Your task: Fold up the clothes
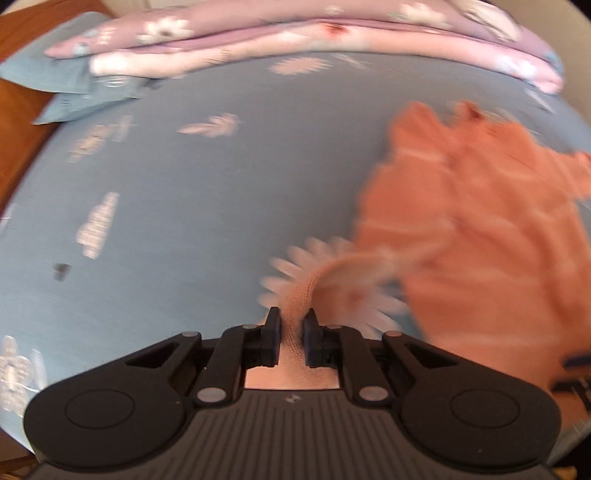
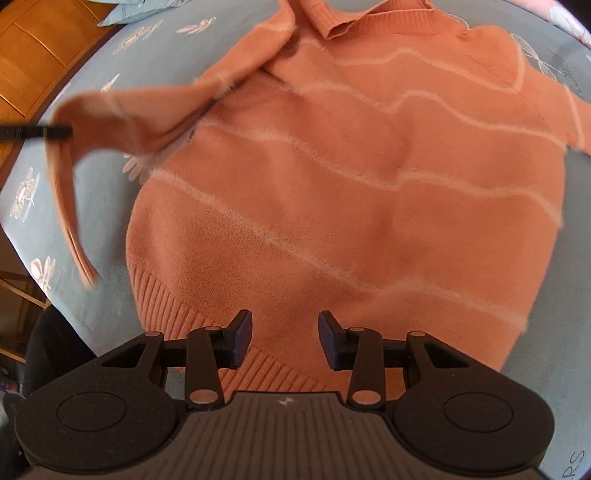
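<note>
Right wrist view: blue floral bedsheet carries the orange sweater, hem nearest the spread, empty right gripper. Its sleeve stretches left, pinched by the left gripper, well clear of the body.

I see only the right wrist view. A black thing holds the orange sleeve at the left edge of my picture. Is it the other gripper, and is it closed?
Observer: Yes. In the left wrist view the left gripper is shut on the sleeve; knit fabric fills the gap between its fingers.
Operator: What lies beyond the sweater, at the far side of the bed?
Observer: A folded pink floral quilt lies along the far edge of the blue sheet.
Operator: Is there anything else near that quilt?
Observer: A blue pillow lies at its left end, beside a wooden surface.
</note>
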Demonstrator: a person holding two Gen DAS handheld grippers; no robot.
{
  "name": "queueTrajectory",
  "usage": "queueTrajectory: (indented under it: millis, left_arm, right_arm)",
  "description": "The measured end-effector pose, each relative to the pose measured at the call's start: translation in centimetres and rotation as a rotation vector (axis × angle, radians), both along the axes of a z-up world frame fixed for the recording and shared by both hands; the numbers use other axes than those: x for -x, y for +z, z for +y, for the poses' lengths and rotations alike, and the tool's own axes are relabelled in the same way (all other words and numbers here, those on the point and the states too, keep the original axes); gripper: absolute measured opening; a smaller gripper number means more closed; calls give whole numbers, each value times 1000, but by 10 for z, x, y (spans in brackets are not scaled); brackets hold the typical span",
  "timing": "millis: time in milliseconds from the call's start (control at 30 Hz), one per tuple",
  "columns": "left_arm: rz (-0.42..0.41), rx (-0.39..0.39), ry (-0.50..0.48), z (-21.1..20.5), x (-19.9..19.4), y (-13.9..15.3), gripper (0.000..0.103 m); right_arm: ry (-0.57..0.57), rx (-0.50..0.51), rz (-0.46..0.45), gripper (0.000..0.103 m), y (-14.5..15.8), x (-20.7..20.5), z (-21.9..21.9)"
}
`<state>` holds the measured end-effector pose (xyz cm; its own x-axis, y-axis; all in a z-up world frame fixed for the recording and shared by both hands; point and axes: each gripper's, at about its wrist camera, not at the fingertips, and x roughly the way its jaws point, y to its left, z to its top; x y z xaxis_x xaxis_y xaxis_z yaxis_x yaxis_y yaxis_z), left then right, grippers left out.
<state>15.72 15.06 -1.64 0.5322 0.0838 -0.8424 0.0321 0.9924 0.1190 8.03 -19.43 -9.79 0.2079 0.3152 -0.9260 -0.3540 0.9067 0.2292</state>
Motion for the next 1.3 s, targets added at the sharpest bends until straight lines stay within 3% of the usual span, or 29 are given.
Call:
queueTrajectory:
  millis: [233,400,600,733,867,933,1033,1167,1300]
  left_arm:
    - [-47,-74,152,63,-69,12,10]
    - [-43,-71,252,102,-110,10,10]
    - [70,-132,303,115,-146,-34,13]
    - [97,-152,297,106,-152,-55,19]
    - [92,-181,236,87,-149,-50,28]
    - [48,-206,175,71,-143,-35,48]
    - [-15,-194,54,39,-119,-17,63]
    - [-21,-63,-146,-15,-59,-14,67]
    - [38,4,-407,-82,13,-42,70]
  right_arm:
    - [-12,-3,22,45,-10,-10,4]
    - [-35,-15,30,45,-14,-24,2]
    - [-63,-27,39,47,-19,-39,-2]
    - [-67,-39,35,48,-18,-38,-4]
    - [-75,-41,11,49,-12,-34,-6]
    - [-80,-48,-17,49,-4,-30,-10]
    - [-104,-57,-84,52,11,-20,-22]
    - [-153,-6,-168,53,24,-1,-45]
    - [-181,50,-184,55,24,26,-66]
